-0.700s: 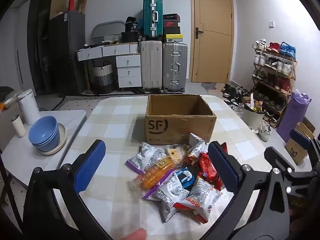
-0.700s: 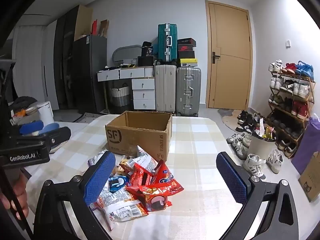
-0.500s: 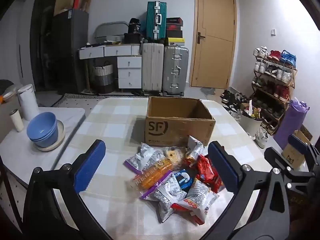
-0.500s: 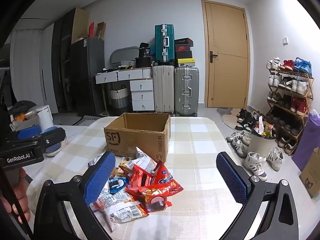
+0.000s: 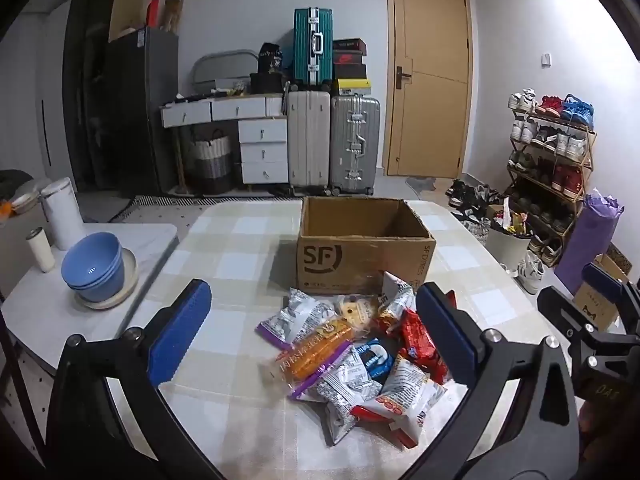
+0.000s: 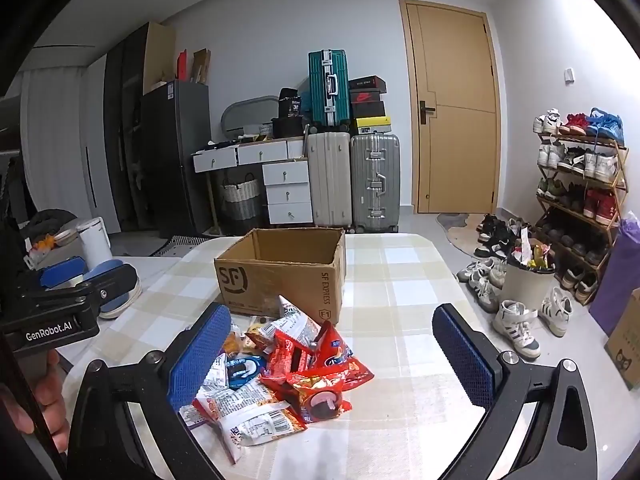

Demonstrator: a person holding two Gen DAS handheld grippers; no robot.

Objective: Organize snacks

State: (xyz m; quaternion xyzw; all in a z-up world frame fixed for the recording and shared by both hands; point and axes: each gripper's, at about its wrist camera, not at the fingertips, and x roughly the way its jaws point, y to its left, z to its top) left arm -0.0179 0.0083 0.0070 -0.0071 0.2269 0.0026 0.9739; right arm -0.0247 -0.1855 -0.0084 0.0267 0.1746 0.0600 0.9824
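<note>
A pile of snack packets (image 5: 356,356) lies on the checked table (image 5: 224,268) in front of an open, empty cardboard SF box (image 5: 364,254). The pile holds an orange packet (image 5: 316,350), red packets (image 5: 420,340) and silver ones (image 5: 346,390). In the right wrist view the pile (image 6: 288,376) and the box (image 6: 284,276) show too. My left gripper (image 5: 314,332) is open and empty, held above the near side of the pile. My right gripper (image 6: 328,356) is open and empty, above the pile's right side. The right gripper shows at the left view's right edge (image 5: 596,312).
Blue bowls on a plate (image 5: 96,268) and a white canister (image 5: 62,212) stand on a white side table at the left. Suitcases (image 5: 332,144), drawers and a door are behind. A shoe rack (image 5: 552,152) and a bin (image 5: 510,240) are at the right.
Both grippers have risen and tilted slightly, so the pile and box sit a little lower in the views. Jaws stay open; nothing on the table has moved.
</note>
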